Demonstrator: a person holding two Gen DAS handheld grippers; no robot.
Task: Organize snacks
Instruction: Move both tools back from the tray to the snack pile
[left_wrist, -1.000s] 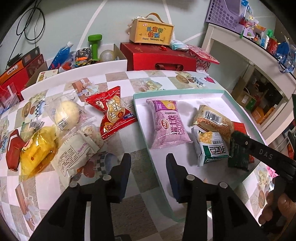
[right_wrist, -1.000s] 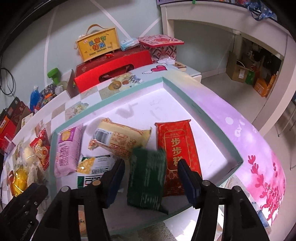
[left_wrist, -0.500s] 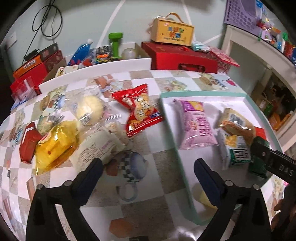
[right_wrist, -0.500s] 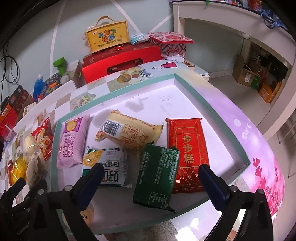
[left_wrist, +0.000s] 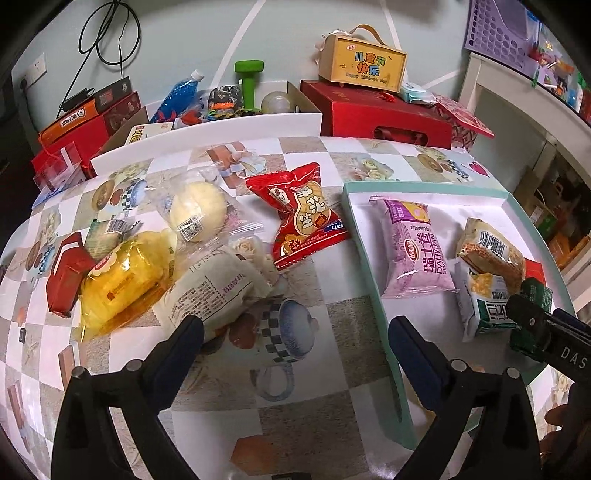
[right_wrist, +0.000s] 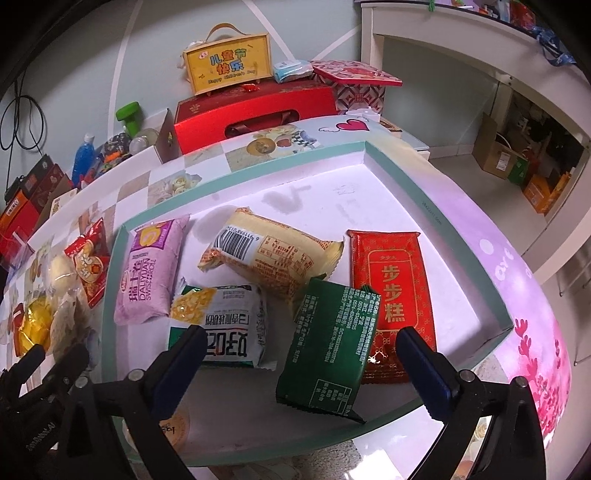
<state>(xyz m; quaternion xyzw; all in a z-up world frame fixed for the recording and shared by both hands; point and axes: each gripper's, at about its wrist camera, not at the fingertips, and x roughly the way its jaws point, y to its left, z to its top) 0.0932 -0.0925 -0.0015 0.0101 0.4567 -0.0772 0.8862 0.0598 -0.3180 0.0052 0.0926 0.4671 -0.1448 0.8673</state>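
A shallow white tray with a teal rim (right_wrist: 436, 192) (left_wrist: 364, 254) holds several snack packs: a purple one (right_wrist: 149, 271) (left_wrist: 415, 249), a yellow one (right_wrist: 273, 254), a white-green one (right_wrist: 221, 328), a red one (right_wrist: 393, 299) and a dark green one (right_wrist: 328, 350). The green pack lies flat between the wide-apart fingers of my right gripper (right_wrist: 297, 354), which is open and clear of it. On the table left of the tray lie a red peanut bag (left_wrist: 301, 216), a round bun (left_wrist: 197, 212), a yellow pack (left_wrist: 122, 277), a white pack (left_wrist: 210, 291) and a small red pack (left_wrist: 66, 273). My left gripper (left_wrist: 291, 339) hovers open over the tablecloth, empty.
Behind the table stand red gift boxes (left_wrist: 384, 110), a yellow handled box (left_wrist: 364, 61), a blue bottle (left_wrist: 177, 96) and a green dumbbell (left_wrist: 249, 79). A white shelf unit (right_wrist: 461, 48) with cartons underneath stands at the right. The table edge curves close on the right.
Both grippers went from narrow to wide open. The right one let go of the green pack, which now lies in the tray. The left view swung leftward toward the loose snacks.
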